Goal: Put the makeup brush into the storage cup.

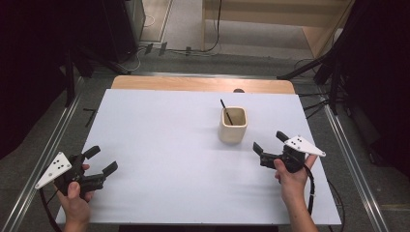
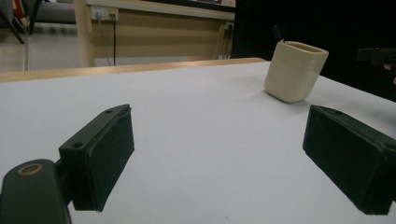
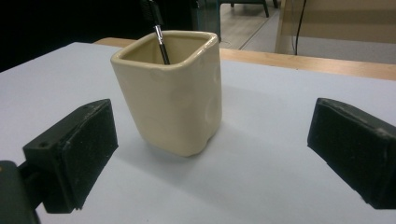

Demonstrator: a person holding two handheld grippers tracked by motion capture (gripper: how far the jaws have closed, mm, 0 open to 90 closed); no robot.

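A person's 2 hand-held grippers hover over a white table [image 1: 159,159], each with its jaws spread wide and nothing between them. The right gripper [image 1: 270,143] sits just beside a cream ceramic cup [image 1: 233,124], its pads apart from the cup's walls; in the right gripper view the cup [image 3: 173,93] stands upright on the table ahead of the gap between the 2 black jaws, nearer the left one. A thin black pen [image 1: 226,111] leans inside the cup, its tip poking above the rim toward the far edge; the right gripper view shows the pen [image 3: 159,32] resting against the inner wall. The left gripper [image 1: 103,161] is well apart, near the table's near-left corner, and the left gripper view shows the cup [image 2: 295,71] far off to the right.
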